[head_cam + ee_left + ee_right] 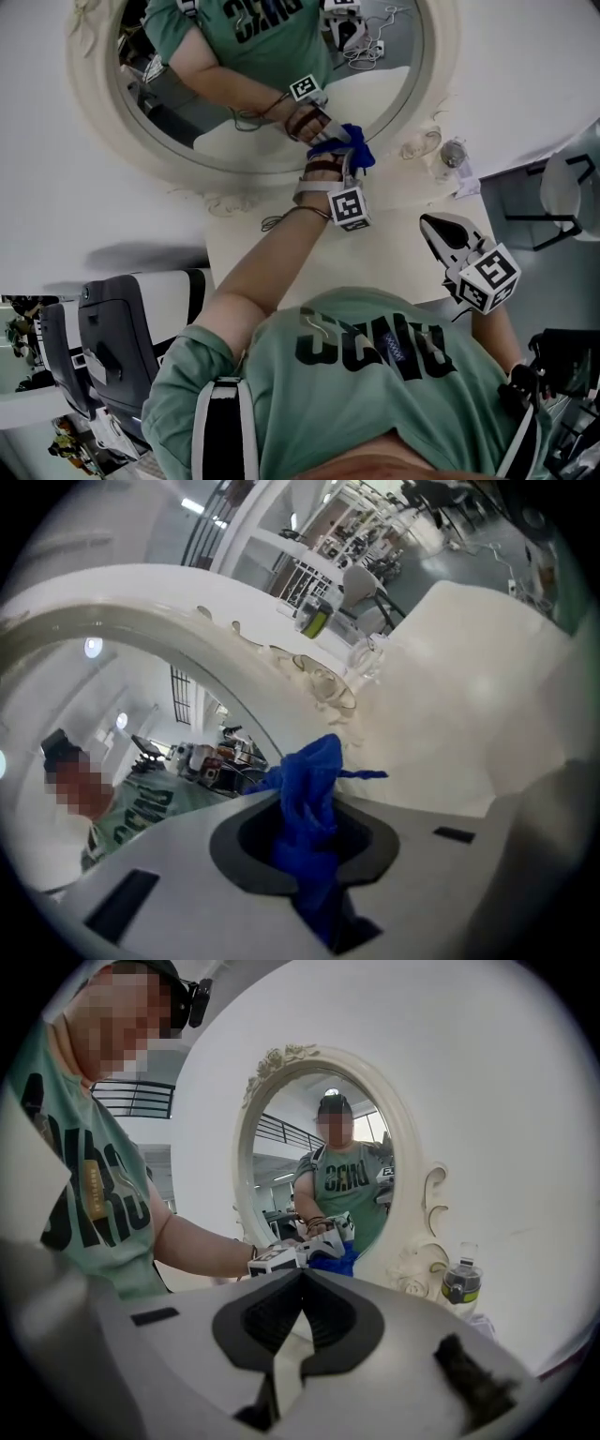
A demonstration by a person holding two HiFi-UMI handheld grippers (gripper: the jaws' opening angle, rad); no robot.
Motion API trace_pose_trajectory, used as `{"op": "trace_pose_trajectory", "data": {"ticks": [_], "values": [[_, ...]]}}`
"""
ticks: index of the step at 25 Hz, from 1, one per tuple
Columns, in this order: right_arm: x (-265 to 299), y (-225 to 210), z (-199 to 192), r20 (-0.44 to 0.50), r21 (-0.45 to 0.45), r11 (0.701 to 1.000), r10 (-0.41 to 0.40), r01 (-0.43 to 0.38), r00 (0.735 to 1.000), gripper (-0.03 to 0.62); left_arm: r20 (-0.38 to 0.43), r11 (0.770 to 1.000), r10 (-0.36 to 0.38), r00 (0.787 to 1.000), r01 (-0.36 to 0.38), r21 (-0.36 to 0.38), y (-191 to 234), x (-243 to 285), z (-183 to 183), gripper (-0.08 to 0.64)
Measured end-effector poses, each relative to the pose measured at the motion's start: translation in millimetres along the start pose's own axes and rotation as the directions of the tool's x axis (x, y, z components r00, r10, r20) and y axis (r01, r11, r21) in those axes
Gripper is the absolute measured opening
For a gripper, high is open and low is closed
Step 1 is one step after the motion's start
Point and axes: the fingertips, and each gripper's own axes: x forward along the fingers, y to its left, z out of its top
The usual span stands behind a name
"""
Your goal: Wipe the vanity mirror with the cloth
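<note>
The oval vanity mirror (272, 75) in its ornate cream frame (159, 159) stands at the back of the table. My left gripper (339, 142) is shut on a bunched blue cloth (358, 150), pressed at the lower right of the glass near the frame. In the left gripper view the cloth (311, 799) sticks out of the jaws, with the glass (141, 733) just ahead. My right gripper (433, 225) hangs over the table's right side, shut and empty. It faces the mirror (323, 1147), where the cloth (334, 1262) shows at the bottom of the glass.
A small clear bottle (452, 156) with a dark cap stands to the right of the frame's base. The cream table top (384, 258) lies below the mirror. Grey chairs (112, 337) stand to the left, a white chair (567, 192) to the right.
</note>
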Motion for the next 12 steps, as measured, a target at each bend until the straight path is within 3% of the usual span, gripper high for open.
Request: {"op": "trace_pose_trajectory", "data": {"ticks": [3, 7, 10, 12], "values": [[0.7, -3.6, -0.9, -0.002, 0.006, 1.0, -0.003, 0.003, 1.0, 0.005, -0.002, 0.997, -0.062, 0.998, 0.062, -0.053, 2.4, 1.4, 3.8, 0.067], [3.5, 1.4, 1.8, 0.003, -0.009, 1.0, 0.013, -0.013, 1.0, 0.005, 0.007, 0.995, -0.078, 0.997, 0.079, -0.058, -5.9, 5.5, 7.3, 0.067], [5.0, 5.1, 8.5, 0.013, -0.035, 0.999, 0.017, -0.017, 1.0, 0.005, -0.002, 0.987, -0.142, 0.99, 0.142, -0.081, -10.8, 4.0, 6.4, 0.071], [3.1, 8.5, 10.2, 0.017, -0.042, 0.999, 0.017, -0.016, 1.0, 0.005, 0.028, 0.986, -0.122, 0.992, 0.125, -0.111, 2.6, -15.6, 9.4, 0.075]]}}
